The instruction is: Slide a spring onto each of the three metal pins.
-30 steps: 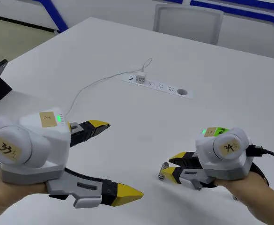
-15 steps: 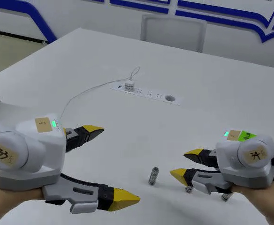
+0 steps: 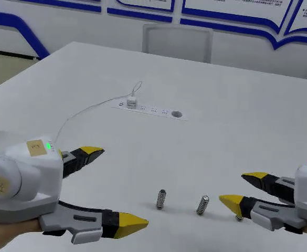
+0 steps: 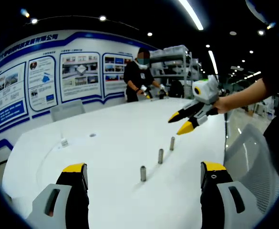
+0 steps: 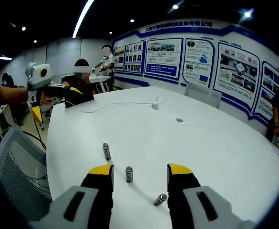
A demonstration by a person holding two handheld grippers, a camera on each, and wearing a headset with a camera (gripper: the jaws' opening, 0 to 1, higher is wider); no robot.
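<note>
"Where are the springs?"

"In a row on the white table [image 3: 221, 121], low in the frame. The left spring [image 3: 161, 199] and the middle spring [image 3: 202, 205] stand straight up, long side up and down. The third spring [image 3: 239, 216] is half hidden by a yellow jaw tip. It may lean, I can't be sure."

"And the grippers?"

"The left gripper [image 3: 113, 187] is at the lower left. It points right, its jaws are very wide, and it holds nothing. The right gripper [image 3: 243, 188] is at the lower right. It points left at the row, its jaws are partly apart, and it holds nothing."
</note>
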